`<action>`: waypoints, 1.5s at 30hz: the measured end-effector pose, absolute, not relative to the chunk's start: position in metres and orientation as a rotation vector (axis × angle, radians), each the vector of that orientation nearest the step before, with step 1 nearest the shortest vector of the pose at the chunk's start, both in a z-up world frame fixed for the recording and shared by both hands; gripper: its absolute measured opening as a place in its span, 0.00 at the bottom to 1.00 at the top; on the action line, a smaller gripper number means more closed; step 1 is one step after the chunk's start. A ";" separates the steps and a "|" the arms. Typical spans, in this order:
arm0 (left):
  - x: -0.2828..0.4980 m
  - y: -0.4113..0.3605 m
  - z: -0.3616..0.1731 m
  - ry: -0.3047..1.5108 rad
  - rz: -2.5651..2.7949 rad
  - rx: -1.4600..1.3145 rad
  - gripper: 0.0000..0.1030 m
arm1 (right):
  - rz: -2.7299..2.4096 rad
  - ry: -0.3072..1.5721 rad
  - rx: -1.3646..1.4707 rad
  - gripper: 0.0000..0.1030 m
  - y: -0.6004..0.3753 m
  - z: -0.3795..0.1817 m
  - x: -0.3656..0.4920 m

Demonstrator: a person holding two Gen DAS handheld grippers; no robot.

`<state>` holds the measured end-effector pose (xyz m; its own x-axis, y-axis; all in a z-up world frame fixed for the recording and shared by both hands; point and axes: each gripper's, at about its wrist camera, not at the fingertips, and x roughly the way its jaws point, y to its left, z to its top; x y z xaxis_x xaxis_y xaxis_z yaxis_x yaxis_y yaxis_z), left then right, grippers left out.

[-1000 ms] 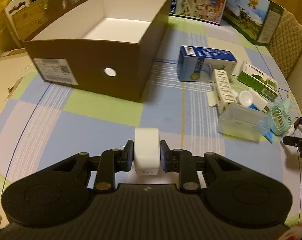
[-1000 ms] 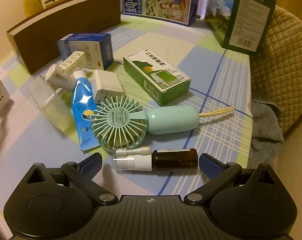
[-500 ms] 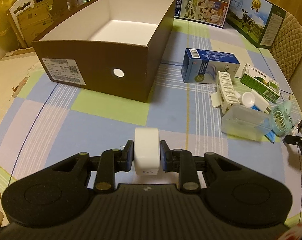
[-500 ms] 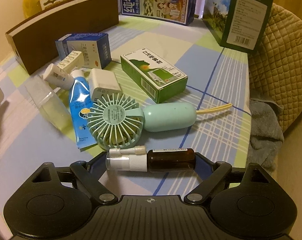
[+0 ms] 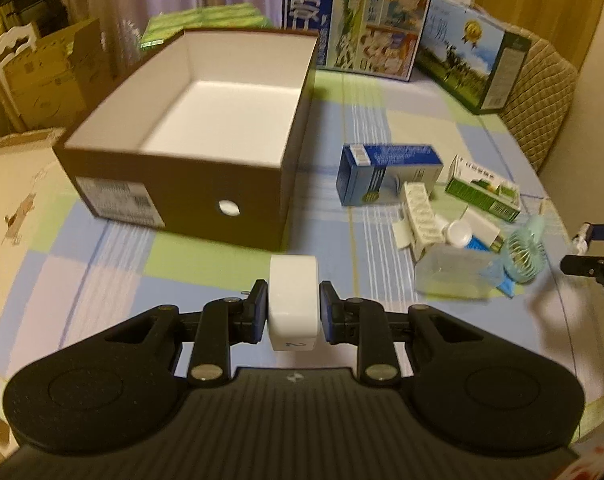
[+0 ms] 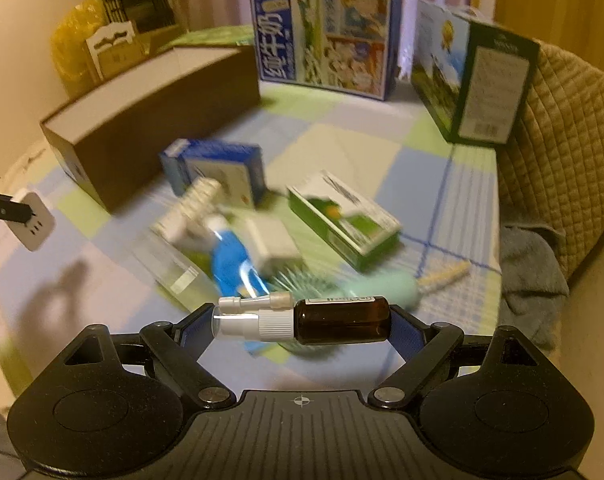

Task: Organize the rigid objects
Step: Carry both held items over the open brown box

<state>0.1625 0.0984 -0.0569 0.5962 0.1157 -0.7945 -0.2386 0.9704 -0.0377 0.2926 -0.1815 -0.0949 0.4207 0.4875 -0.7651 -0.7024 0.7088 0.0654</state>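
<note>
1. White plug adapter (image 5: 293, 302): rigid white block with rounded corners, clamped between the pads of the left gripper (image 5: 293, 312) and carried above the checked tablecloth (image 5: 102, 272). Jaws are narrowed onto its two flat sides.
2. Spray bottle (image 6: 304, 319): amber glass body with a white nozzle. It lies crosswise in the right gripper (image 6: 302, 320), nozzle end against the left pad and base against the right. Jaws stand fairly wide and are closed on its two ends. The items below are blurred, so whether it is clear of them is uncertain.
3. Step in hand, judged: transport; both pieces are gripped and not yet stowed.
4. Brown box (image 5: 174, 184): open-topped with a white interior, lying ahead of the left gripper and slightly to its left. No contents show inside it.
5. Next move, judged: carry the adapter forward over the near wall, lower it and release. The end-to-end hold on the bottle calls for steady pressure.
6. Remaining clutter, ahead and right of the left gripper: blue carton (image 5: 386, 172), green carton (image 5: 482, 192), mint hand fan (image 5: 524, 254), clear plastic case (image 5: 450, 276).
</note>
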 end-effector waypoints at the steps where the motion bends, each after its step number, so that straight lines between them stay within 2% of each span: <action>1: 0.163 0.102 -0.052 0.903 0.198 -0.142 0.22 | 0.765 0.850 -0.273 0.84 -0.175 -0.090 0.291; 19: 0.204 0.208 0.007 0.791 0.099 -0.066 0.22 | 0.940 0.737 -0.255 0.84 0.004 -0.039 0.278; 32: 0.268 0.282 -0.014 0.815 0.081 -0.038 0.22 | 0.980 0.761 -0.278 0.84 0.129 -0.051 0.304; 45: 0.305 0.318 -0.056 0.939 0.039 -0.050 0.22 | 0.978 0.872 -0.389 0.84 0.190 -0.094 0.335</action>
<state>0.3046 0.3176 -0.0564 0.5902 0.0118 -0.8072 -0.0551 0.9981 -0.0257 0.3355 0.1897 -0.0938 0.2671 0.5560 -0.7871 -0.8455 0.5271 0.0854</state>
